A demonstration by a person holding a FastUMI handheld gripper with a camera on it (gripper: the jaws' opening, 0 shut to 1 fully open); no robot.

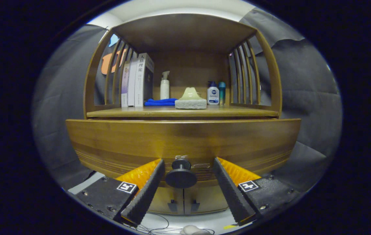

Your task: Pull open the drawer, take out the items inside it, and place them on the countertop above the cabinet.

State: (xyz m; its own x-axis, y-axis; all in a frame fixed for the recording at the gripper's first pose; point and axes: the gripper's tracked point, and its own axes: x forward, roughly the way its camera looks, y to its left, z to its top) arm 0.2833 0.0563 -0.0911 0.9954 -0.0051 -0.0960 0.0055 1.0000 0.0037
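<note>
Gripper [188, 169] faces the front of the wooden cabinet; jaws released, spread wide, one on either side of the round dark drawer knob [181, 176], neither touching it. Knob sits at the middle of the curved brown wooden drawer front [182, 140], which stands slightly forward of the cabinet body; drawer contents hidden. Above the drawer, the wooden bench [182, 112] carries, from its left edge: upright books [138, 81] leaning against the slatted side, a folded blue cloth [160, 102], a white pump bottle [164, 86] toward the back edge, a pale green soap-like lump on a grey block [190, 99] near the centre, and a white bottle with dark cap [213, 93] beside a teal-capped tube [222, 92] toward the right. Below the drawer, two small cabinet door handles [183, 206] are visible.
</note>
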